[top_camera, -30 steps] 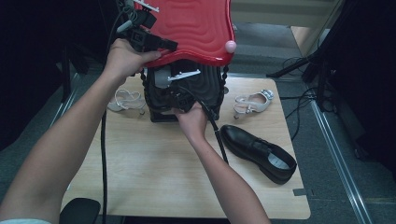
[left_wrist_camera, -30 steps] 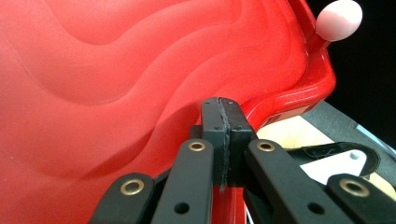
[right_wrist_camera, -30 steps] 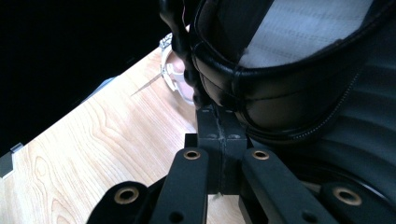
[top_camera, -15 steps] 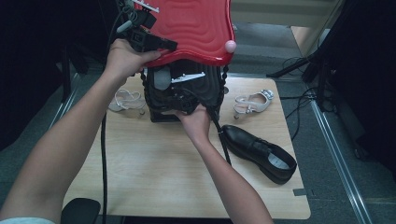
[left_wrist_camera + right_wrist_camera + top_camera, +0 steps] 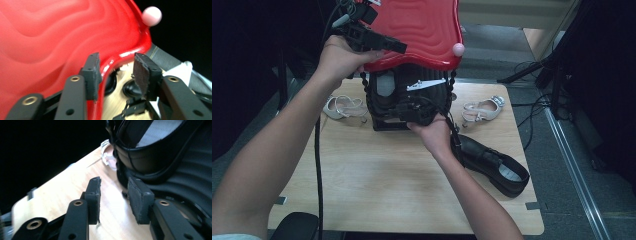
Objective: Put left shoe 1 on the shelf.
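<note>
on the left of the wooden table (image 5: pixel 377 190), a pale strappy sandal (image 5: pixel 343 106) lies flat beside a black case (image 5: pixel 409 100) that stands near the table's far edge. the case's red lid (image 5: pixel 427 30), ribbed with wavy ridges and tipped with a small pink knob (image 5: pixel 458 49), is raised above the black body. the left gripper (image 5: pixel 399 47) sits at the lid's near left rim; in the left gripper view its jaws have just been opening and now stand moderately apart, with the glossy red edge (image 5: pixel 110 66) running between the pads, the left pad lying against the red surface and the right pad clear of it, so nothing is clamped. below the lid, a dark shoe with a pale insole (image 5: pixel 427 84) shows inside the case. the right gripper (image 5: pixel 394 112) is at the front of the case's lower part; in the right gripper view its jaws have also just been opening and stand apart over bare wood (image 5: pixel 75 185), just beside the ribbed black wall (image 5: pixel 185 185), gripping nothing. farther right, a second pale sandal (image 5: pixel 482 109) lies by the case, and a black leather shoe (image 5: pixel 492 162) rests on its sole near the right forearm.
</note>
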{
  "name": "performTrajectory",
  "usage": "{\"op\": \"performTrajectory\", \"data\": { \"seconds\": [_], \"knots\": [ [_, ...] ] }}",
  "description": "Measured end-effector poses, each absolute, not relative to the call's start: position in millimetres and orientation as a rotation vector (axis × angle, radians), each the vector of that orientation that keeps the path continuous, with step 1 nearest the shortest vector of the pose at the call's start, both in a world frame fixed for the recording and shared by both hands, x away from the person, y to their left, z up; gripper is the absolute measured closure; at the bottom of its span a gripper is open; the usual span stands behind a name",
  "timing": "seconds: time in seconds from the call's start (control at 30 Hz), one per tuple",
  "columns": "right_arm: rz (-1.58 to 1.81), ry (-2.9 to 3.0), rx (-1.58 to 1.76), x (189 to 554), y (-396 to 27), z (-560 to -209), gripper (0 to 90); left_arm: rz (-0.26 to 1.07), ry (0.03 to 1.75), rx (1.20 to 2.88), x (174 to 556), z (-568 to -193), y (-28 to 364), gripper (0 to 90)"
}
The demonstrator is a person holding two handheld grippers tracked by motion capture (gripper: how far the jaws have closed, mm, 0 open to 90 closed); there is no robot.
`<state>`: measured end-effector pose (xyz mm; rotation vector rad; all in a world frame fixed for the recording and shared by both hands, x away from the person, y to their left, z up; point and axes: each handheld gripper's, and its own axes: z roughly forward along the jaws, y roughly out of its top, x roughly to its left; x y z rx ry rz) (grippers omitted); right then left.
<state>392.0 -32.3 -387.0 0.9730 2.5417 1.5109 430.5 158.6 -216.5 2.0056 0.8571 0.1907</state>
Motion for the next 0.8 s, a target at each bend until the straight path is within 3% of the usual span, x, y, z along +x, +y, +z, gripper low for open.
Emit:
{"op": "performTrajectory", "data": {
  "seconds": [0.1, 0.23, 0.47, 0.8],
  "knots": [
    [1.496, 2.544, 0.955, 388, -38, -384, 60.5, 0.225, 0.853, 1.994, 422, -215, 161, 53.0],
    [1.509, 2.531, 0.900, 379, -57, -379, 56.1, 0.176, 0.831, 1.998, 412, -217, 167, 46.0],
    [1.488, 2.542, 0.831, 364, -82, -372, 52.3, 0.157, 0.804, 2.012, 390, -231, 179, 42.3],
    [1.438, 2.542, 0.845, 337, -133, -384, 52.0, 0.186, 0.823, 2.039, 353, -280, 206, 39.7]
  ]
}}
